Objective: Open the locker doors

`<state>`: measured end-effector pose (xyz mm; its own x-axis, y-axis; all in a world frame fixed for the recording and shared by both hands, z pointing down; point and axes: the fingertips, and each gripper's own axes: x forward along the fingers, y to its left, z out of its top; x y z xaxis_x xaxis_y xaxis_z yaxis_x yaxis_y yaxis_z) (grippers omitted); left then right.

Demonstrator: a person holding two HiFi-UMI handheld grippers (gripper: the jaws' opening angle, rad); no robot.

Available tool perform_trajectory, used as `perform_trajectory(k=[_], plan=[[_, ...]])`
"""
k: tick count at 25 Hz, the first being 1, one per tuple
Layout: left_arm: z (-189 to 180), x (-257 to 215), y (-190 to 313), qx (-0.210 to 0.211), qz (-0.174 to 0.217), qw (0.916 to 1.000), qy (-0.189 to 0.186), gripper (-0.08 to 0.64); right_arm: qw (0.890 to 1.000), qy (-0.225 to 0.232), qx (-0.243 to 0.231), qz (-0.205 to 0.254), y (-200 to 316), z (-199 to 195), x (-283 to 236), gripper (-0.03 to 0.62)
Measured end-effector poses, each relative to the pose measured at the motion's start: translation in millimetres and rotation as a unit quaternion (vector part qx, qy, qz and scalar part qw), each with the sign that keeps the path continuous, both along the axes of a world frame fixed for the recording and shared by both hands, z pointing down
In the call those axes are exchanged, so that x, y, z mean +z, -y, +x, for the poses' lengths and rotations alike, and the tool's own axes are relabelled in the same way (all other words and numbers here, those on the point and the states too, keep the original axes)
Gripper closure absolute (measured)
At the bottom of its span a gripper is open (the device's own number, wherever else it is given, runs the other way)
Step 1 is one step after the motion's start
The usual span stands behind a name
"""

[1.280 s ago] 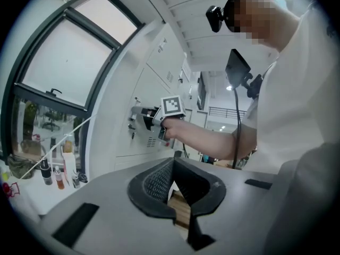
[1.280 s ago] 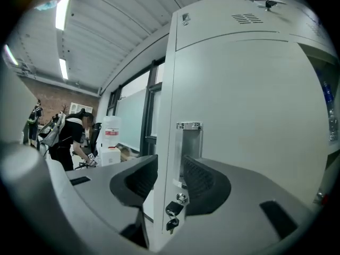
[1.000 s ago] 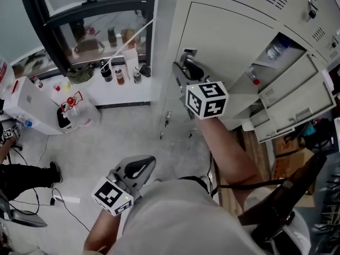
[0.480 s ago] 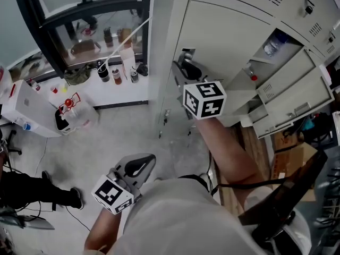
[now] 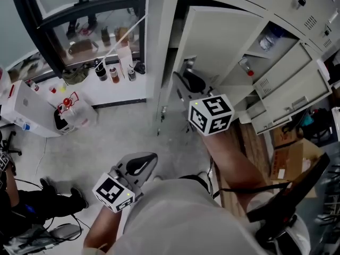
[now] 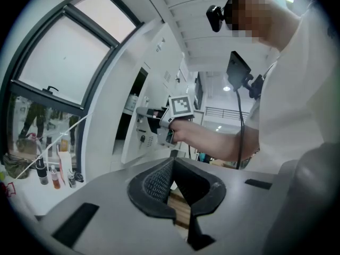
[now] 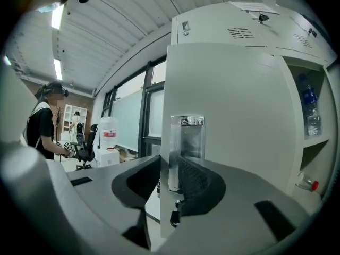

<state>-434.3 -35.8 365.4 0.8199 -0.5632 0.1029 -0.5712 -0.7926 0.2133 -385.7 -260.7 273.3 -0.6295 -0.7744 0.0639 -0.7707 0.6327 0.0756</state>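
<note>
A person at a bank of pale grey lockers [image 5: 297, 15] clamps the right tongs [image 7: 171, 161] on the free edge of a tall locker door [image 5: 226, 39], at its chrome handle plate [image 7: 187, 142]. One jaw sits behind the door's edge and the other presses the plate from the front. The door stands slightly ajar, with a dark gap along its top and its handle side in the head view. The right forearm [image 5: 234, 158] reaches up to it, and the marker cube [image 5: 211, 114] faces the camera.

The left tongs [image 6: 172, 161] hang low beside the person's torso, well apart from the lockers, their tips clenched together on nothing.

To the right of the held door, neighbouring compartments are already open. A clear water bottle [image 7: 309, 108] stands on an upper shelf, and a small red-capped bottle [image 7: 306, 184] lies on the shelf below. To the left, a dark-framed window [image 5: 85, 15] has a row of small bottles [image 5: 113, 74] on its sill. In the right gripper view a second person [image 7: 45, 124] stands in the background near a large water jug [image 7: 108, 133].
</note>
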Motion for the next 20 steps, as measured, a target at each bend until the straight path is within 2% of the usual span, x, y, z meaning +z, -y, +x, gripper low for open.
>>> perform_trajectory(k=[6,11,20], plan=[[26.2,-1.6,-4.8,0.03,0.0,0.9995,0.006,0.549,1.0,0.011,-0.022,-0.004,-37.2,25.2,1.5,0.503],[63.5,-3.1,-9.6,0.061,0.001,0.9981,0.01,0.549,0.998,0.017,-0.054,-0.003,-63.3,48.7,1.5,0.503],[147.7,-7.7,-11.7,0.095,0.002,0.9953,0.019,0.549,0.989,0.029,-0.146,0.0,-102.3,107.9,2.8,0.502]])
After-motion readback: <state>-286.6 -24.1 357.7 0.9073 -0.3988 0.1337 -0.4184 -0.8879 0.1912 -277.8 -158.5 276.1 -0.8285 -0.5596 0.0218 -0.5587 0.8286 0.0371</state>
